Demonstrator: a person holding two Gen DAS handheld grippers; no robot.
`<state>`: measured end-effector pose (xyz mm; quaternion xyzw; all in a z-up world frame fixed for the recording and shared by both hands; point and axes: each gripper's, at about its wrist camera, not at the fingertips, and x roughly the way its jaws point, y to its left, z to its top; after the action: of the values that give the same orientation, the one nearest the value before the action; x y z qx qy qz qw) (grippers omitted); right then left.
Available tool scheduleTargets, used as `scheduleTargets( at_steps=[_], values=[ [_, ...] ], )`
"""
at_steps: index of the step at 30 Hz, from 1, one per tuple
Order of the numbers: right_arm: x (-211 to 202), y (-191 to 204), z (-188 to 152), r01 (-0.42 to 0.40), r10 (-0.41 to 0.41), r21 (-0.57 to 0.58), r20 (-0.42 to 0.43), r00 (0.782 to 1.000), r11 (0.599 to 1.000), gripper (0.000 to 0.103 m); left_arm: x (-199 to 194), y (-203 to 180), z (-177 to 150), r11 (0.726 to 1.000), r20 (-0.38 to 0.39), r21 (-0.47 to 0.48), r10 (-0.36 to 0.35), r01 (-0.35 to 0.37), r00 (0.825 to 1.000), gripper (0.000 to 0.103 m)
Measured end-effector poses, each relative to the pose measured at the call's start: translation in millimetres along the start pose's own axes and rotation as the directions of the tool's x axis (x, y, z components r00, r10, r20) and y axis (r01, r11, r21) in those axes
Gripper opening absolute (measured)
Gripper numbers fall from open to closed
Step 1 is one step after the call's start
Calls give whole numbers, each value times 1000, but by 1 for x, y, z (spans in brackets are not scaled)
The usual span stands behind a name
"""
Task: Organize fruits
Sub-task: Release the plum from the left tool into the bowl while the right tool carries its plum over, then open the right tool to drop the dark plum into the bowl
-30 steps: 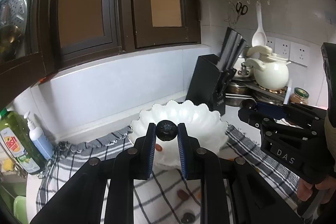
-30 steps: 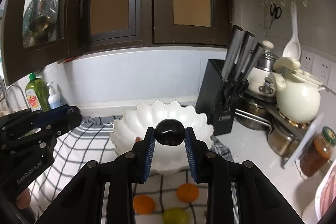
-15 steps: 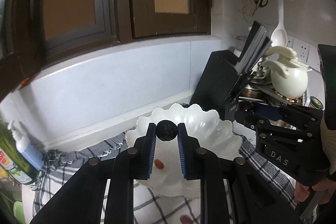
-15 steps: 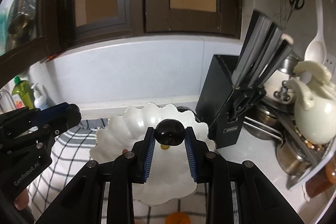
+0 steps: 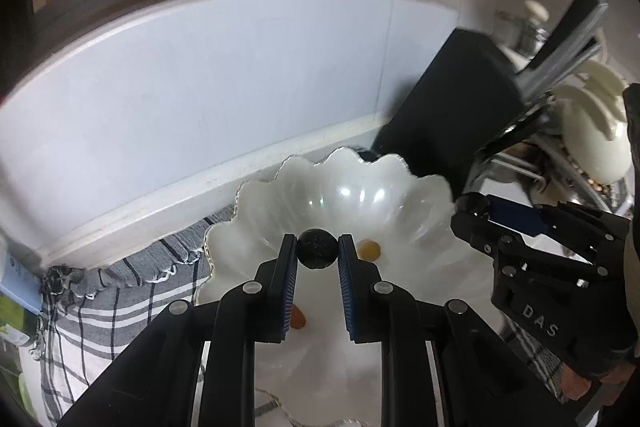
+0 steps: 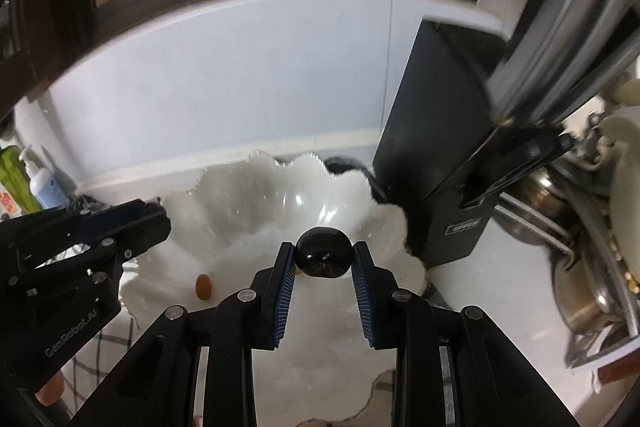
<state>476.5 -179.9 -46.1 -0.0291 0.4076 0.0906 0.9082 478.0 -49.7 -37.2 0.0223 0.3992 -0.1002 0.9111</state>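
My left gripper (image 5: 317, 254) is shut on a small dark round fruit (image 5: 317, 249) and hangs over the white scalloped bowl (image 5: 400, 195). In the right wrist view my right gripper (image 6: 323, 259) is shut on a larger glossy dark fruit (image 6: 323, 257), also above the bowl (image 6: 248, 203). Inside the bowl lie a small yellow fruit (image 5: 369, 249) and a small reddish-orange one (image 5: 297, 317), which shows again (image 6: 203, 286) at the bowl's left. Each gripper appears in the other's view: the right one (image 5: 468, 205) at the right, the left one (image 6: 160, 215) at the left.
A black knife block (image 6: 436, 147) stands close behind the bowl's right side, with pots (image 6: 584, 291) and a cream kettle (image 5: 592, 131) beyond. A grey checked cloth (image 5: 120, 291) lies under the bowl. Soap bottles (image 6: 36, 183) stand far left. The white wall ledge (image 5: 160, 195) runs just behind.
Both grippers have moved forward and down over the bowl, each still holding its fruit. The bowl now fills the lower view and the loose fruits on the cloth have dropped out of sight.
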Motion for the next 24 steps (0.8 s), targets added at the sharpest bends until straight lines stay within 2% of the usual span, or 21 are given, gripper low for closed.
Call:
scheduleTargets(
  at_steps=[9, 19, 21, 23, 24],
  values=[
    [45, -8, 0, 1, 0, 10, -122, 992, 1000, 30, 47, 1, 6, 1000, -118, 18, 5, -3, 993, 21],
    [66, -14, 1, -10, 16, 35, -185, 983, 999, 30, 76, -2, 6, 1000, -210, 7, -4, 6, 978, 22],
    [68, -15, 0, -12, 19, 37, -192, 981, 999, 31, 77, -2, 5, 1000, -216, 15, -3, 6, 976, 23],
    [68, -15, -1, -12, 20, 41, -197, 980, 999, 31, 76, -2, 5, 1000, -213, 18, 8, -5, 977, 33],
    [68, -15, -1, -13, 21, 42, -199, 980, 999, 34, 75, -2, 5, 1000, -210, 18, 10, -7, 978, 34]
  ],
)
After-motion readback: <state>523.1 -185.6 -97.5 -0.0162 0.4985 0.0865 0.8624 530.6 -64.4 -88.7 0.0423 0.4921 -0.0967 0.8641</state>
